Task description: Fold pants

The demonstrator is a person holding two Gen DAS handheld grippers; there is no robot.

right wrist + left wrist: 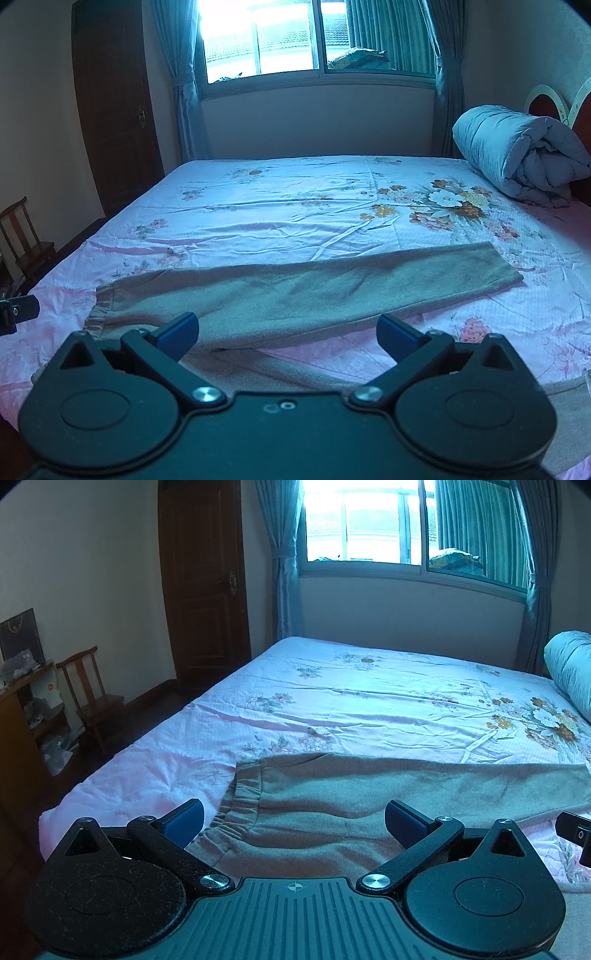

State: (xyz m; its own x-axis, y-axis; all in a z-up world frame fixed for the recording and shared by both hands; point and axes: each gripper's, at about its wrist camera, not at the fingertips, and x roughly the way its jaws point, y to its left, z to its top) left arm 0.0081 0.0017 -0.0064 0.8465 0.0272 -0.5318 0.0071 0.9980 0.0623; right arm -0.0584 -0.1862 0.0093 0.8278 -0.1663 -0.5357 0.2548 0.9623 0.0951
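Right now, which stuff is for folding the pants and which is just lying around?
For the job: pants, left gripper, right gripper, bed.
Just lying about: rolled duvet, chair, shelf clutter.

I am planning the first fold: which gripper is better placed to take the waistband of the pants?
Probably the left gripper: open, with the elastic waistband just ahead of its fingers. The right gripper, also open, faces the pants mid-leg.

One pants (295,291), two grippers (left gripper (294,823), right gripper (287,334)), one quilt (517,155)
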